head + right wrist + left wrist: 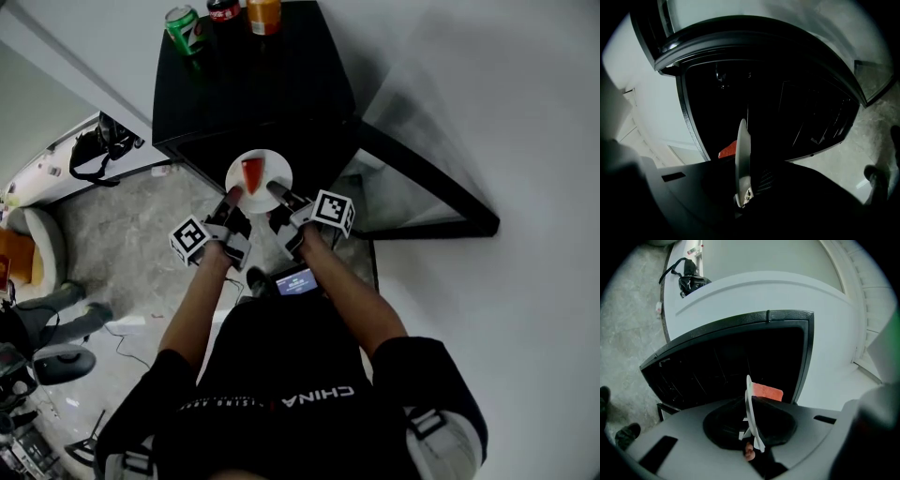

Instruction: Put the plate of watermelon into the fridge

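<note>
A white plate (pixel 260 175) carrying a red watermelon wedge (pixel 252 172) hangs in front of the black fridge (pixel 253 84), just before its open dark cavity. My left gripper (pixel 232 197) is shut on the plate's left rim, my right gripper (pixel 277 192) shut on its right rim. In the left gripper view the plate (pixel 751 413) shows edge-on between the jaws, with the watermelon (pixel 767 392) behind it. The right gripper view shows the plate (pixel 741 161) edge-on too, the watermelon (pixel 728 150) peeking out at its left, before the fridge interior (pixel 778 103).
The fridge door (pixel 427 192) stands swung open to the right. Cans and a bottle (pixel 225 14) sit on the fridge top. A black bag (pixel 98 145) lies on a white surface at the left. A person's legs (pixel 56 314) are on the stone floor.
</note>
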`<state>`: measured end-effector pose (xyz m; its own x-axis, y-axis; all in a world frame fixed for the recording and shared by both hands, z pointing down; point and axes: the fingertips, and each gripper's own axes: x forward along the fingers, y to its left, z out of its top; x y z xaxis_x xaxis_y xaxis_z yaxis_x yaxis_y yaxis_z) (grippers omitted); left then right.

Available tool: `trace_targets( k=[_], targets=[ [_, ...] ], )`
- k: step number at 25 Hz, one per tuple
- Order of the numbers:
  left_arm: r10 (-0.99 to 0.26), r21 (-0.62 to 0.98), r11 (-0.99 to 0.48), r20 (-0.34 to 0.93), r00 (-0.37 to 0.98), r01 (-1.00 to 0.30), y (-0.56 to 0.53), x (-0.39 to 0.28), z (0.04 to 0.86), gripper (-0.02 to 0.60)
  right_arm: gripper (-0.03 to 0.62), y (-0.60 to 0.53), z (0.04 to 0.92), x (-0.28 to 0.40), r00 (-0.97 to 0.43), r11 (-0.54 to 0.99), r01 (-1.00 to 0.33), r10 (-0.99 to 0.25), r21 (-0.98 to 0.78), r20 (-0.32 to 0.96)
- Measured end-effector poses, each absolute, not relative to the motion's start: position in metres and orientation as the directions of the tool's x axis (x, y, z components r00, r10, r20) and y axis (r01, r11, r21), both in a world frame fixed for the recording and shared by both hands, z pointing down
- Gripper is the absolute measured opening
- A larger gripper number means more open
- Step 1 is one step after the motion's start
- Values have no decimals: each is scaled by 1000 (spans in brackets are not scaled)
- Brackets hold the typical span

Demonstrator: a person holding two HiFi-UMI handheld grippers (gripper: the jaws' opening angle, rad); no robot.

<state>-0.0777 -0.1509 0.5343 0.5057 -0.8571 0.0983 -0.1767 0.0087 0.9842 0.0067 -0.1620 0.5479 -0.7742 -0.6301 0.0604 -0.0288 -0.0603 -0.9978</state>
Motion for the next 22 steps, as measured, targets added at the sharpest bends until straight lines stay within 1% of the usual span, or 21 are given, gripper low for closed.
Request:
trace_targets(
  k=[6, 10, 15, 17, 22],
  targets=[
    [-869, 992, 16, 74, 488, -122, -158, -76, 538, 32, 23, -170, 549, 5, -752, -75, -40, -655, -996, 80],
    [-875, 994, 49, 88, 476, -94, -147, -74, 550, 32, 23, -160, 556, 8, -740, -67, -92, -663, -994, 113],
    [-884, 997, 60, 78, 461, -53, -143, -71, 538, 32, 23, -155, 538, 11, -731, -67, -136, -666, -988, 146],
    [-882, 996, 76, 91, 462, -50, -142, -71, 541, 31, 23, -154, 536, 11, -728, -68, -171, -663, -983, 173],
    [-882, 995, 94, 103, 460, -42, -120, -52, 538, 31, 24, -129, 533, 29, -710, -98, -189, -674, -977, 205]
  ],
)
